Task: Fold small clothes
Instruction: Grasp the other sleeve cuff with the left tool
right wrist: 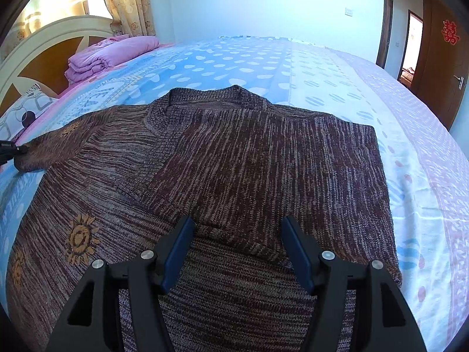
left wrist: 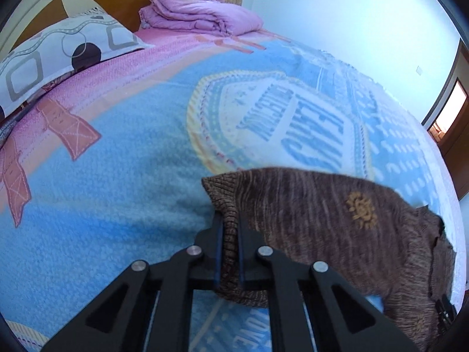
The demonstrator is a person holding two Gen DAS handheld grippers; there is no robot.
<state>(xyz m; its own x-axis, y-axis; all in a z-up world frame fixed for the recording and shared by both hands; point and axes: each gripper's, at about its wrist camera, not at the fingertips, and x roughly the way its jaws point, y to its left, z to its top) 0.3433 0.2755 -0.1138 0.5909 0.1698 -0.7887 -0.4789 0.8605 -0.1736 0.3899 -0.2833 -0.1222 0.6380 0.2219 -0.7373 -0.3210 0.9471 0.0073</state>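
- Closest in, left gripper (left wrist: 229,234) clamped tight on the ribbed sleeve cuff (left wrist: 227,202), fingers (left wrist: 216,249) pinching the knit between them.
- Right gripper (right wrist: 238,252) hovering low over the sweater's lower half, fingers (right wrist: 178,249) spread wide, nothing held.
- Just ahead of those open fingers, a second ribbed cuff (right wrist: 234,239) lying on the body, that sleeve looking already folded across.
- Brown knit sweater (right wrist: 234,161) spread flat on the bed, collar (right wrist: 217,99) away from the camera, orange sun motifs (right wrist: 79,239) on the left side.
- Handling guess: soft, floppy, a bit weighty for a knit, stretchy under pull, not slippery; best taken by the firmer ribbed cuffs or hem.
- Left sleeve stretched out sideways toward the left gripper's tips (right wrist: 11,149).
- Underneath, blue patterned blanket (left wrist: 117,161) on the bed.
- Farther back, patterned pillow (left wrist: 58,55), folded pink quilt (left wrist: 202,14), headboard (right wrist: 52,47).
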